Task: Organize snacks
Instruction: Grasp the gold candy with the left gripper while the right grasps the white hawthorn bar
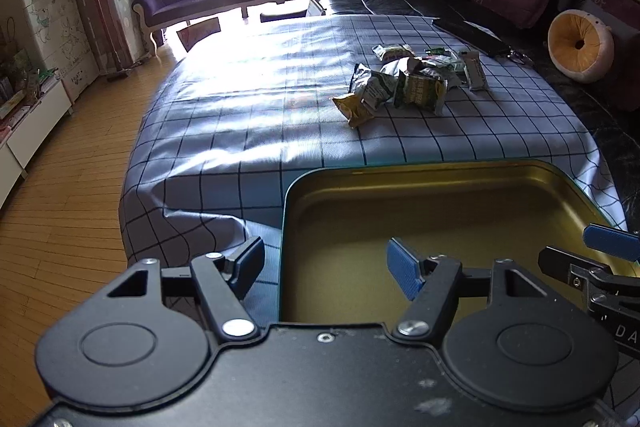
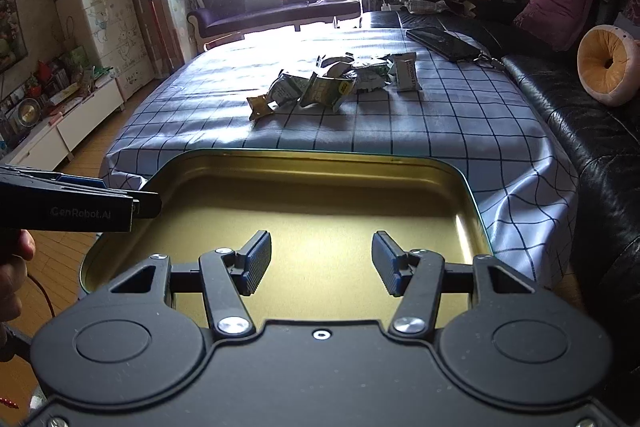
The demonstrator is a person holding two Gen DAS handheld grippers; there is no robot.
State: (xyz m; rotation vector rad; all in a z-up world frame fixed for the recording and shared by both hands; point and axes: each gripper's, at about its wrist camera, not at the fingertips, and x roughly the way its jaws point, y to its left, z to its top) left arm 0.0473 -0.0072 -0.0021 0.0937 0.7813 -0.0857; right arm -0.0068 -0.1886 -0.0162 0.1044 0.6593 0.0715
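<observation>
An empty gold-lined tin [image 1: 440, 169] [image 2: 320, 155] lies in front of the near edge of the checked table; what it rests on is hidden. Several crumpled snack packets [image 1: 404, 83] [image 2: 332, 83] lie in a heap on the cloth further back, right of centre. My left gripper [image 1: 326, 271] is open, its fingers either side of the tin's left wall without pressing it. In the right wrist view, the left gripper [image 2: 140, 199] pokes in side-on over the tin's left rim. My right gripper [image 2: 323, 263] [image 1: 588, 253] stands open above the tin's floor with nothing between its fingers.
A checked blue cloth [image 1: 240, 107] covers the table and hangs over its near edge. A black flat device [image 2: 440, 43] lies at the far right of the table. A black leather sofa [image 2: 580, 115] with a round orange cushion [image 2: 608, 67] runs along the right. Wooden floor [image 1: 60, 207] lies to the left.
</observation>
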